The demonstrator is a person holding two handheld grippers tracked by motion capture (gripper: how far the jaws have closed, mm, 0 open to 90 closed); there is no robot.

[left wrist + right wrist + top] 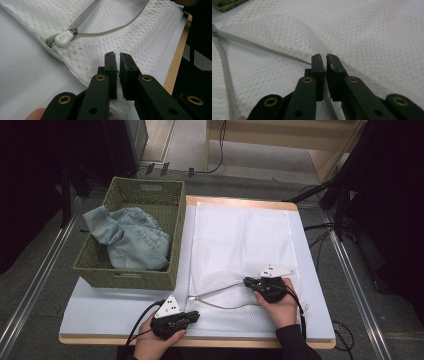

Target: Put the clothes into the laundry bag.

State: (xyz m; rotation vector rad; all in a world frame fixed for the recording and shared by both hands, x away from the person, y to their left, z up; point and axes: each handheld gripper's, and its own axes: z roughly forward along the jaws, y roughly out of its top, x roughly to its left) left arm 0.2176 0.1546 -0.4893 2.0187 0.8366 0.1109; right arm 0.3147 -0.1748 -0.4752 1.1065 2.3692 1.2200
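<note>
A white mesh laundry bag (pixel 240 235) lies flat on the table, its grey zipper open near the front. The white zipper pull (pixel 63 38) sits at the opening's left end. My right gripper (pixel 246 281) is shut on the upper zipper edge (pixel 262 47) and lifts it slightly off the bag; the tape runs between its jaws (pixel 323 57). My left gripper (pixel 196 316) rests at the bag's front left corner. Its jaws (pixel 117 56) stand almost together just over the mesh. I cannot tell whether any mesh is pinched between them.
A green woven basket (pixel 127 275) stands at the table's left, holding a crumpled light-blue denim garment (pixel 132 240). White table surface (pixel 110 305) shows in front of the basket. The wooden table edge (pixel 176 65) runs close to my left gripper.
</note>
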